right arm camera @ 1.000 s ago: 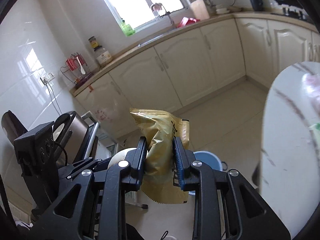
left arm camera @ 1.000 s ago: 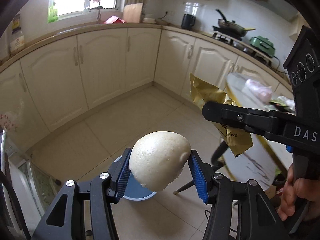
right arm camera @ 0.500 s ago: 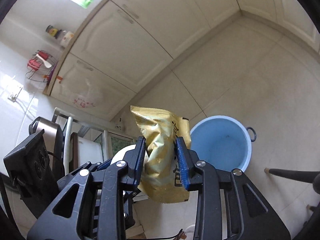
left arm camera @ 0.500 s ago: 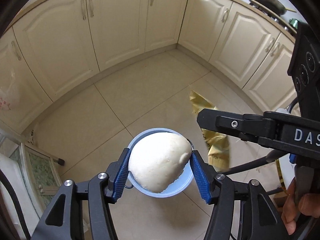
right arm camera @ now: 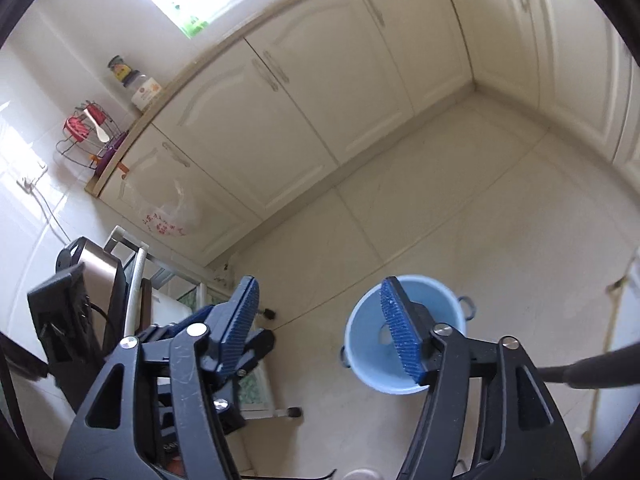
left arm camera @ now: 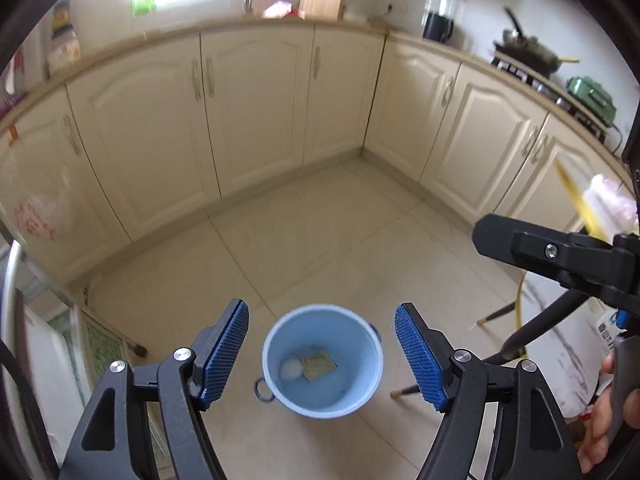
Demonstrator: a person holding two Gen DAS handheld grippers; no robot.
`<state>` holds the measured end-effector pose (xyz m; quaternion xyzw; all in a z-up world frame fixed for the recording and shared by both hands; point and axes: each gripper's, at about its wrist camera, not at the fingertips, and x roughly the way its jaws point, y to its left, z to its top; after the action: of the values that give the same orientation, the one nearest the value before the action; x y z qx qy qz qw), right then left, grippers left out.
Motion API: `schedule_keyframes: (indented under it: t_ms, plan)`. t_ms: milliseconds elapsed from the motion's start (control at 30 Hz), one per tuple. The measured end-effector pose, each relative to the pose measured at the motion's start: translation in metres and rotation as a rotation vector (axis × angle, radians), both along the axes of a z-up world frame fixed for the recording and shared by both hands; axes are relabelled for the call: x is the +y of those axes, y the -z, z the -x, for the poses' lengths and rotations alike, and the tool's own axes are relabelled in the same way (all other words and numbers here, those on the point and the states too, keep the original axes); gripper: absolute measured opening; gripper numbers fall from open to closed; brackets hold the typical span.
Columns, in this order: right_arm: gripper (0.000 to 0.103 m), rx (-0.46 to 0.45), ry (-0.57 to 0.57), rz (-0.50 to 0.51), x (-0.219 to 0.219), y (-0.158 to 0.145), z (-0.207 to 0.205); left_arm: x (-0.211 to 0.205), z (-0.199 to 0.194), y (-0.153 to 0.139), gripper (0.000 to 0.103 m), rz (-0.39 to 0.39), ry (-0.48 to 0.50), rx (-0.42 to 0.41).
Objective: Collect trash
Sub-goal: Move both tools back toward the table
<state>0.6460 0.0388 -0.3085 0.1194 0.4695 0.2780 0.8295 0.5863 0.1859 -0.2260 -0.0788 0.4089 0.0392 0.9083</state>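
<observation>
While both ribbed-padded tools [left arm camera: 322,354] [right arm camera: 320,326] spread, empty, round bun [left arm camera: 290,369] lies in plastic bucket [left arm camera: 362,394]

A round white bun [left arm camera: 289,369] and a flattened golden wrapper [left arm camera: 319,365] lie side by side, touching, on the bottom of the upright light-blue bucket [left arm camera: 360,384]; all sit below the left claw [left arm camera: 322,350].

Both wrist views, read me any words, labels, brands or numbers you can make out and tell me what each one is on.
No text can be read in full.
Plastic bag hanging on the cabinet door: red printed characters, too blurred to read.
Jar on the counter: orange label, too small to read.
White package at the right edge of the left wrist view: blue print, too blurred to read.
Wrapper in the blue bucket: print too small to read.
</observation>
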Motion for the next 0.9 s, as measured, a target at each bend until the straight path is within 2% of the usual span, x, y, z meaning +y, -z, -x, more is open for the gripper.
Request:
schedule_keyframes:
  t_ms: [133, 267, 433, 500, 633, 700, 800, 833, 900]
  plan:
    - [0.077, -0.129, 0.034, 0.025, -0.021, -0.064, 0.044, -0.034, 0.039, -0.051, 0.081, -0.043, -0.013, -0.122]
    - [0.091, -0.249, 0.088, 0.059, -0.05, -0.125, 0.091, -0.075, 0.082, -0.099, 0.089, -0.075, -0.021, -0.238]
    - [0.099, -0.391, 0.171, 0.073, -0.094, -0.193, 0.159, -0.123, 0.145, -0.146, 0.096, -0.098, -0.007, -0.365]
    - [0.103, -0.445, 0.212, 0.085, -0.113, -0.218, 0.188, -0.141, 0.181, -0.15, 0.1, -0.103, 0.003, -0.403]
    - [0.103, -0.536, 0.286, 0.11, -0.143, -0.258, 0.243, -0.163, 0.241, -0.168, 0.101, -0.098, 0.038, -0.48]
    - [0.103, -0.572, 0.322, 0.124, -0.158, -0.274, 0.269, -0.174, 0.283, -0.161, 0.102, -0.101, 0.051, -0.51]
    - [0.103, -0.623, 0.379, 0.152, -0.176, -0.294, 0.304, -0.191, 0.325, -0.165, 0.102, -0.111, 0.074, -0.55]
    - [0.103, -0.636, 0.395, 0.155, -0.182, -0.299, 0.316, -0.18, 0.363, -0.164, 0.102, -0.113, 0.079, -0.562]
    - [0.103, -0.662, 0.416, 0.156, -0.195, -0.311, 0.337, -0.188, 0.385, -0.166, 0.102, -0.117, 0.082, -0.584]
